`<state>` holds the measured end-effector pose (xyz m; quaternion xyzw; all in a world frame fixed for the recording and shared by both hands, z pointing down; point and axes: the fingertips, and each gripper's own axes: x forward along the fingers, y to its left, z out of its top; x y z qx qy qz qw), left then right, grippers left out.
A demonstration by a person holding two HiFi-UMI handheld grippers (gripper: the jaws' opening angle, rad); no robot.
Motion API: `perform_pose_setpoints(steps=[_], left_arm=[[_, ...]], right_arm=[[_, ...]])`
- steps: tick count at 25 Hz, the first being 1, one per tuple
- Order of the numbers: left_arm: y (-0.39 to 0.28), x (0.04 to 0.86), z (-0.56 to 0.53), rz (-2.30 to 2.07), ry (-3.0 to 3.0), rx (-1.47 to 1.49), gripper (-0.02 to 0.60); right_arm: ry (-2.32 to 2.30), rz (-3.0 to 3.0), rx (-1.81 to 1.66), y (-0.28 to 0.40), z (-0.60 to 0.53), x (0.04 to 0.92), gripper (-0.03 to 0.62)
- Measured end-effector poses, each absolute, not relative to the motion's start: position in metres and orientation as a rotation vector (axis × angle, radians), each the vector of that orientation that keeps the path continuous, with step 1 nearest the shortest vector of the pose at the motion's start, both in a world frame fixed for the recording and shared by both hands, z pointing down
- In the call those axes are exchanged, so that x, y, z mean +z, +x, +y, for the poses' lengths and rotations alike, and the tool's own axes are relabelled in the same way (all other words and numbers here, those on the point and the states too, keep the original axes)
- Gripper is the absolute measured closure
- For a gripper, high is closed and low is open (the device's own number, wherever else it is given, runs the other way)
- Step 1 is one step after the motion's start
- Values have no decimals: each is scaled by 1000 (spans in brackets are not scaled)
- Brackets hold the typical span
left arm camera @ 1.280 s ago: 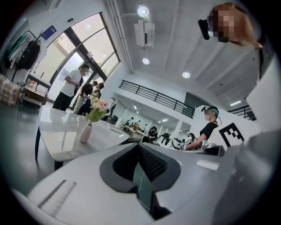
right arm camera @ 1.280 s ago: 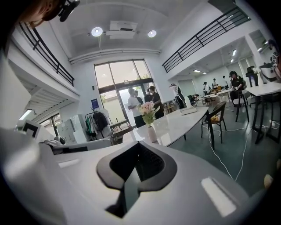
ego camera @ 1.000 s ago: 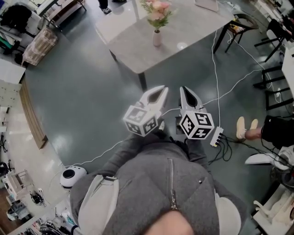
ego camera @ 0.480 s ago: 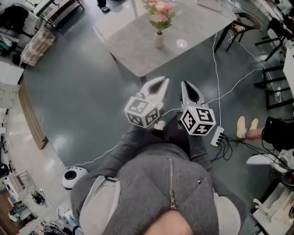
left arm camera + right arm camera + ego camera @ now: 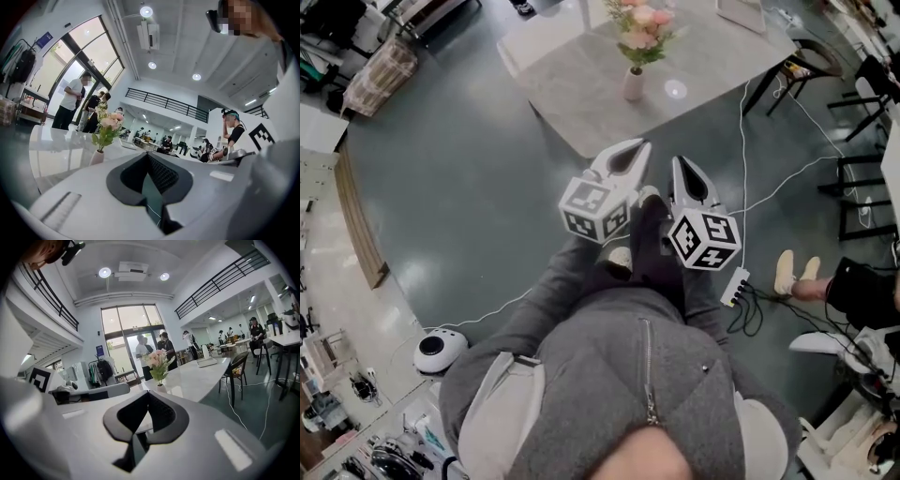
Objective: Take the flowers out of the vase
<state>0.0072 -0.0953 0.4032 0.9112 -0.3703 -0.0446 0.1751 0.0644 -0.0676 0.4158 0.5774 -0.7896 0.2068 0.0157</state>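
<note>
The flowers [image 5: 643, 26], pink with green leaves, stand upright in the vase [image 5: 634, 84], and nothing touches them. The small, pale vase stands on the grey tabletop [image 5: 572, 94], not far from the edge that faces the person [image 5: 628, 375]. So the real part of the task is not yet begun: no stem is lifted and no flower lies outside the vase.

The left gripper [image 5: 639, 147] and the right gripper [image 5: 680, 164] are side by side in front of the person, over the floor [image 5: 469, 187]. In the head view they are short of the tabletop's near edge and apart from the vase. Both point toward the tabletop. In each gripper view the jaws are closed together with nothing between them, and the flowers show far beyond them.

I judge this to be the approach. Nearly everything is left: to reach the tabletop, to open a gripper, to take the stems, perhaps to steady the vase with the other gripper, and to draw the flowers up and out.
</note>
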Motion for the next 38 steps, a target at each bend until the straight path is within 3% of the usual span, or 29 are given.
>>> perform_pose_setpoints(steps=[26, 32, 38], left_arm=[[-11, 401, -260, -1340, 2449, -175, 572], [-17, 412, -284, -1415, 2392, -159, 572], [-28, 421, -309, -1493, 2327, -156, 572]], right_arm=[[1523, -2551, 700, 63, -236, 427, 588], [1435, -2578, 733, 59, -263, 439, 513], [1280, -2604, 759, 46, -287, 452, 351]])
